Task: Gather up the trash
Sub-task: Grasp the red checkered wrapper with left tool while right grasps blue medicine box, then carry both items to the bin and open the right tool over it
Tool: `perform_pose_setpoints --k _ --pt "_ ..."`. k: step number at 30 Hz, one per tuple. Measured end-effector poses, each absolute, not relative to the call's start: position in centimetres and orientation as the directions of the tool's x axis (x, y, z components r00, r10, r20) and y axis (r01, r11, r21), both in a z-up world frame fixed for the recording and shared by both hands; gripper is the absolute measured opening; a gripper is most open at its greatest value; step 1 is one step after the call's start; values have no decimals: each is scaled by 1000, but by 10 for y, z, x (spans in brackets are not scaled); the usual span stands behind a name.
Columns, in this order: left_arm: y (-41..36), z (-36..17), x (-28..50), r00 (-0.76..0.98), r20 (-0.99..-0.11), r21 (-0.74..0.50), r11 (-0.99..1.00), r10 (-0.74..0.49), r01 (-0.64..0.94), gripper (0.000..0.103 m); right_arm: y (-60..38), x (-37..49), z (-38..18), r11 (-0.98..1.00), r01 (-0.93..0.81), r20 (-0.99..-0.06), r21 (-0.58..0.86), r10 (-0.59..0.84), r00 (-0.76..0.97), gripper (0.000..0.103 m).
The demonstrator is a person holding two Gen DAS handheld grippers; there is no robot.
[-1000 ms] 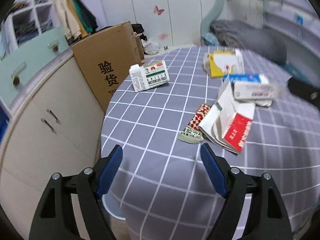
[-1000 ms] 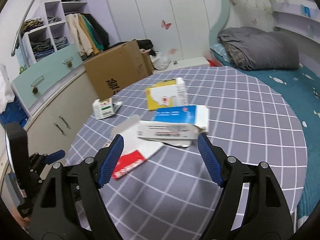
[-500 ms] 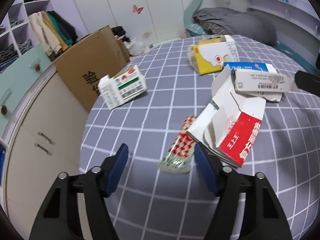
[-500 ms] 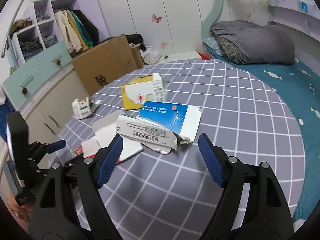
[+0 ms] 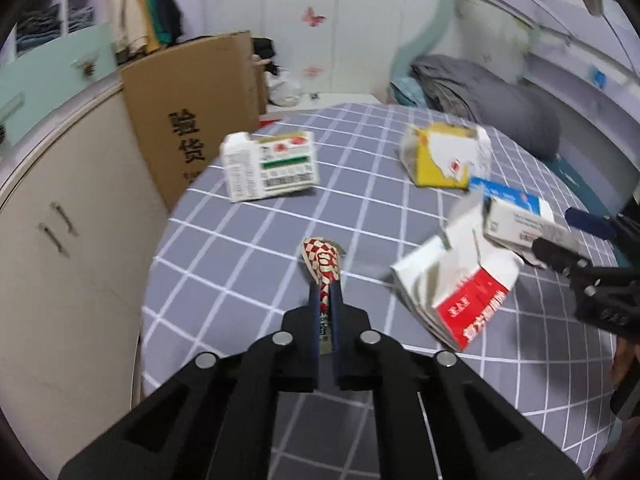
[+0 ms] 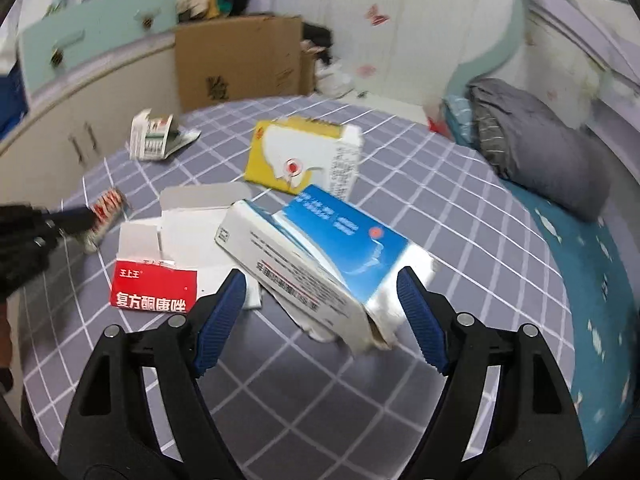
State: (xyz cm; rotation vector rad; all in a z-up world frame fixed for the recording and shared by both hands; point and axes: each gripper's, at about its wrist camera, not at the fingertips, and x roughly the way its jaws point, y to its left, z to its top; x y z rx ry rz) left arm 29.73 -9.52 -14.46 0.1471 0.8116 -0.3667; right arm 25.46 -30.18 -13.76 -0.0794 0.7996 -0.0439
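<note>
In left tongs (image 5: pixel 325 300): checkered wrapper (image 5: pixel 322 264)

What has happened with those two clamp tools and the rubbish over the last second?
The left gripper moved in on the red-checked wrapper and its jaws have just closed on it. The right gripper came forward and now straddles the blue and white box, jaws wide, not gripping. The yellow box, the green-striped carton and the red and white box lie where they were.

Red-and-white checked wrapper (image 5: pixel 323 266); grey tabletop (image 5: pixel 240 248) with white grid lines; blue-and-white box (image 6: pixel 340 248); yellow-and-white carton (image 6: pixel 304 160); red-and-white box (image 6: pixel 156 280).
</note>
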Motion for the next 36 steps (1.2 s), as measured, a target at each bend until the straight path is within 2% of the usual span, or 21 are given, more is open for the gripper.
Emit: perform_pose_setpoints --k 1,3,5,8,11,20,28,36 --pt "-93 -145 297 632 -730 -9 929 -259 369 4 -302 258 -139 996 7 -720 -94 -73 690 76" --pt "-88 -145 299 625 -733 -26 930 -267 367 4 -303 266 -143 996 -12 -744 -86 -56 666 70" --pt "-83 -145 297 625 -730 -39 930 -276 365 4 -304 268 -146 998 -26 -757 -55 -25 653 46" --pt "-76 -143 293 630 -720 -61 932 -290 358 3 -301 263 -145 997 -20 -754 -71 -41 656 25" --pt "-70 -139 287 631 -710 -95 931 -312 353 3 -303 255 -140 999 -15 -743 -30 -12 669 22" --pt "-56 -120 270 664 -658 -134 923 -355 361 3 -298 227 -98 998 52 -658 41 -12 753 20" --pt "-12 -104 259 709 -612 -173 934 -351 313 3 -225 225 -62 992 -102 -604 74 126 787 20" --pt "64 -105 254 752 -594 -210 958 -284 195 3 -111 250 -66 943 -306 -613 127 318 723 20"
